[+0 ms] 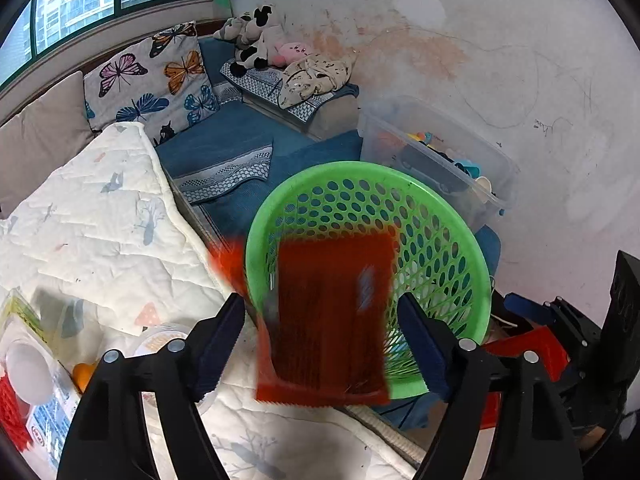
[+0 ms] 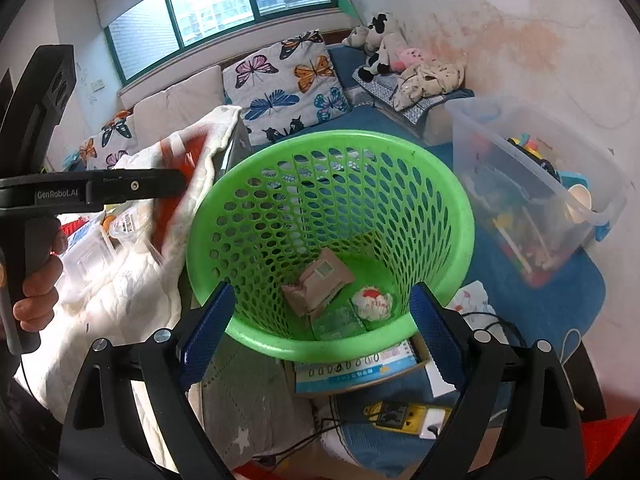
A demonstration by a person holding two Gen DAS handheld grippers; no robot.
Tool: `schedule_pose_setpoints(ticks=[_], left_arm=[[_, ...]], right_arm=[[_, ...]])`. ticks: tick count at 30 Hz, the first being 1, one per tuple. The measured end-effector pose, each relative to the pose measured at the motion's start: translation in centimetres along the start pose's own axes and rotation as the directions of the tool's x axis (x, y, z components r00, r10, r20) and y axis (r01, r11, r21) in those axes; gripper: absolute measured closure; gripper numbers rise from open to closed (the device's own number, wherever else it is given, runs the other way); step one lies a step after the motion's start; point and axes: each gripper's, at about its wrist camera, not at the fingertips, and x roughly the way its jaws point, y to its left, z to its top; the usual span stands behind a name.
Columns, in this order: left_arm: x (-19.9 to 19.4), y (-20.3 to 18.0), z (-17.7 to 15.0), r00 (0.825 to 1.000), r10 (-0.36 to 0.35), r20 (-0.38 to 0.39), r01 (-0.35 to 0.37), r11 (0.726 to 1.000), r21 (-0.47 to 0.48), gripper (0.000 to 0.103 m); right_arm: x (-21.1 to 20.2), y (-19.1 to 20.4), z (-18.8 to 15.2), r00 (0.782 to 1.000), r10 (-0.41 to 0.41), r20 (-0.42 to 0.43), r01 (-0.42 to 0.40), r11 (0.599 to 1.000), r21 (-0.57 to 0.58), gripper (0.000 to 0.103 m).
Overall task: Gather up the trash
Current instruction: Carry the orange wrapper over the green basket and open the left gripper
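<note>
Left gripper point(image 1: 320, 340): jaws spread, a blurred red wrapper point(image 1: 332, 316) between them; contact with the pads cannot be told.
Right gripper point(image 2: 320, 332): jaws spread either side of the basket's near rim, gripping nothing.
Basket point(image 2: 452, 184): green, beside the quilt point(image 1: 92, 216).
Inside basket: brown packet point(image 2: 320, 280), crumpled paper point(image 2: 374, 302).
Right of basket: clear toy bin point(image 2: 536, 184).

This is a lived-in room of a home, a bedroom or play corner. Ahead of the claws, under a wide window point(image 2: 224, 8) looking onto apartment blocks, butterfly-printed fabric cushions point(image 2: 288, 80) lean along a blue-covered seat. Further ahead and to the right lie soft plush toys, one black-and-white point(image 1: 256, 36). A clear plastic storage box of colourful toys point(image 2: 532, 200) stands right, by a scribbled, stained white wall point(image 1: 480, 60). A white quilted blanket point(image 1: 100, 220) spreads left.
</note>
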Motion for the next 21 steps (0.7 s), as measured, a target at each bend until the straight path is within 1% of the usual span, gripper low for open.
schedule_pose_setpoints(ticks=[3,9,12,17,21], left_arm=[[-0.2,-0.1,-0.2,1.000,-0.003,0.011,0.003,1.000,0.001,0.019],[-1.4,0.5,-0.8,1.000,0.011,0.020,-0.011,1.000,-0.007,0.019],[-2.9,1.2,-1.5,0.998,0.044,0.039,-0.044,0.999,-0.009,0.018],[-5.7,2.9,-2.9,0.995,0.069,0.072,-0.067,0.997,-0.039,0.018],[-7.9,4.9,-4.5,0.989,0.116,0.095,-0.110,0.992,-0.064,0.018]], right_arm=[[0.1,0.2,0.0,1.000,0.002,-0.004,-0.002,1.000,0.001,0.015],[-0.1,0.8,0.0,1.000,0.015,0.001,-0.015,1.000,0.000,0.015],[-0.2,1.5,0.0,1.000,0.024,0.001,-0.024,1.000,-0.010,0.015],[-0.3,3.3,0.1,0.999,0.051,-0.001,-0.051,0.998,-0.039,0.015],[-0.2,5.1,0.2,0.997,0.073,-0.008,-0.074,0.995,-0.072,0.015]])
